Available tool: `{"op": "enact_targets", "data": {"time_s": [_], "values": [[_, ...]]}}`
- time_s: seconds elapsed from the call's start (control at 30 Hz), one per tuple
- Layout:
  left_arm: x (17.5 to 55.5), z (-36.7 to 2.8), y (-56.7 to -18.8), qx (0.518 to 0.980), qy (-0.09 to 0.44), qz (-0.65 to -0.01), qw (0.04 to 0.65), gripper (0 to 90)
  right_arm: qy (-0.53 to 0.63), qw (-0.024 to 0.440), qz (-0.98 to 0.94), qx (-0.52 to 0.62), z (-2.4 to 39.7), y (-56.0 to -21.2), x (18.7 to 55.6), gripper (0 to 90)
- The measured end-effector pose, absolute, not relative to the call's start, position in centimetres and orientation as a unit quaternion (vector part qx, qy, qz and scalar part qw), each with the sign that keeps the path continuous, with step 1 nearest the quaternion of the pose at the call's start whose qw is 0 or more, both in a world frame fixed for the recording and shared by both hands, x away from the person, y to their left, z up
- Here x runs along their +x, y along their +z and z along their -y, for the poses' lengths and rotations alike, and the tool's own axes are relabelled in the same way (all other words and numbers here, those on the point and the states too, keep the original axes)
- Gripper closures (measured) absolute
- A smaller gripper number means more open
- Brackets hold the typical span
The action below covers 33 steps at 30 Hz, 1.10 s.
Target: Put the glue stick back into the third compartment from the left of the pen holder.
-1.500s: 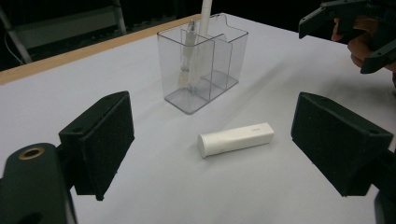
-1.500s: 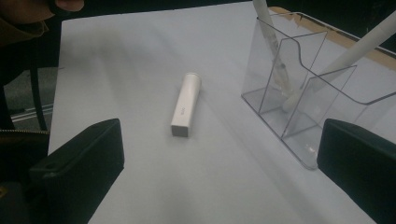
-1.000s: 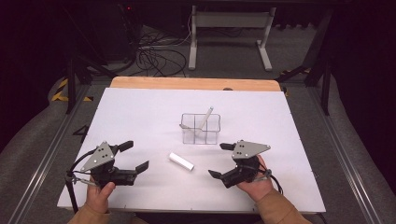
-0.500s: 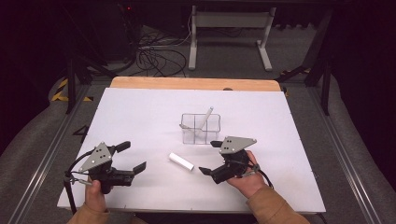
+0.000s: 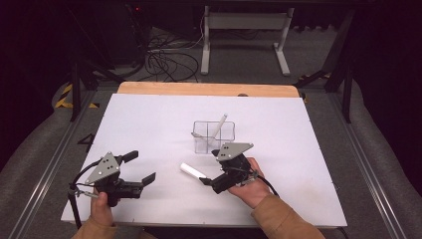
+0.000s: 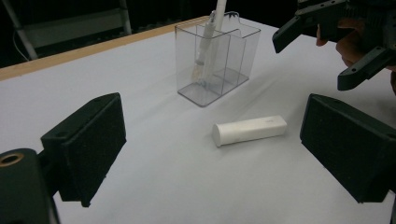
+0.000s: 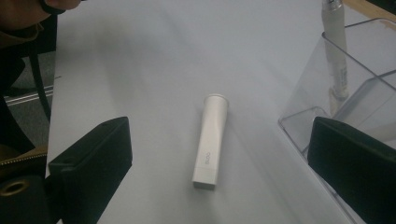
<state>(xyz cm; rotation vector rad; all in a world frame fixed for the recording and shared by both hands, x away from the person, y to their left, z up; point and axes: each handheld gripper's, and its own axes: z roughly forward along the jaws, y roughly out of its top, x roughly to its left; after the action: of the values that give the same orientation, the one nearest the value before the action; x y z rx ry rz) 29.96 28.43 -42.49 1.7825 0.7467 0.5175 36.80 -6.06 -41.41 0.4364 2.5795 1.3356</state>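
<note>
The right gripper is closing in on the white tube: a second ago it was sitting farther toward the right edge of the table, and it is now swinging leftward so that its jaws, spread wide, are lining up on either side of the tube, as the right gripper view is showing with the tube lying lengthwise between the two pads. That suggests the pickup is only now beginning, with nothing yet grasped. The left gripper is hovering near the front left corner, jaws likewise open and empty, having barely shifted. The tube is lying flat on the white surface near the middle of the front half, just in front of the clear organizer, apart from it. In that organizer a white pen-like item is leaning in one compartment; its lower end is smeared by the plastic walls, so it is probably a brush or applicator, though the left gripper view is not settling that. The printing on the tube is too small to read, and the organizer's far side is being cut off at the right gripper view's edge.
</note>
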Motion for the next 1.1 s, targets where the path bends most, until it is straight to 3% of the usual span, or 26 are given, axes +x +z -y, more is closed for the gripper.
{"op": "enact_targets", "data": {"time_s": [0.33, 0.73, 1.1], "values": [[30.0, -28.5, -42.6, 0.751, 0.222, -0.312, 0.538, 7.5, 0.448, 0.097, -0.876, 0.149, 5.3, -41.7, 37.1, 8.4], [29.9, -28.5, -42.7, 0.753, 0.225, -0.316, 0.532, 7.3, 0.432, 0.071, -0.882, 0.176, 4.5, -41.6, 37.5, 24.7], [29.4, -28.7, -42.9, 0.754, 0.230, -0.319, 0.526, 7.3, 0.393, 0.062, -0.896, 0.198, 2.6, -41.9, 38.4, 30.5]]}}
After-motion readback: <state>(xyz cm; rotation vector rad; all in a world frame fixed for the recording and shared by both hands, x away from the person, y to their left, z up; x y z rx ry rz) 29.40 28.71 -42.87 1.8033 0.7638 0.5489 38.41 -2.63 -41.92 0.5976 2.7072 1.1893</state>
